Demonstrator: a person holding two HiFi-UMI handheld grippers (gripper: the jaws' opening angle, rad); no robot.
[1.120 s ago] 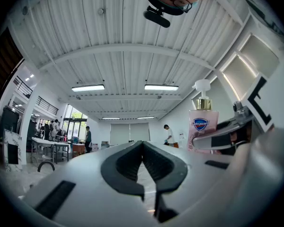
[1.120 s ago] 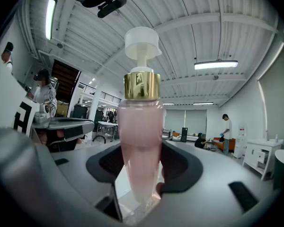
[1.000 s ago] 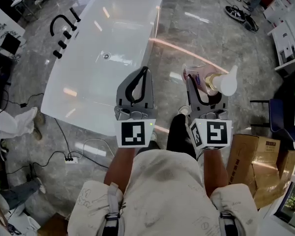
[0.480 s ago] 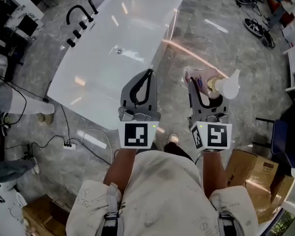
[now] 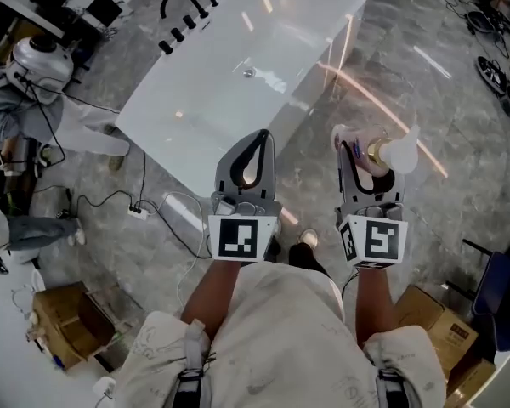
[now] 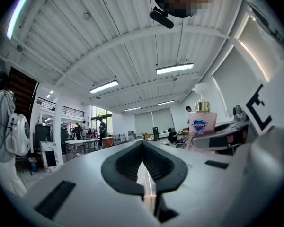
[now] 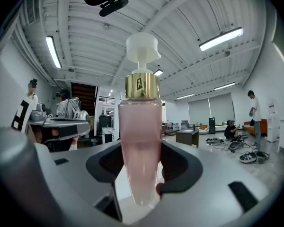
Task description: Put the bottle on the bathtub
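**Right gripper holds the bottle near the bathtub**

Head view: the pink bottle is in the right gripper, up above the grey floor. It is near the white bathtub but not over it. The left gripper is close to the tub's edge.

Left gripper view: its jaws are pressed together with nothing in them. The bottle shows off to the right.

Right gripper view: the jaws squeeze the bottle's pink body from both sides. It stands upright, with a gold collar and a white pump on top.
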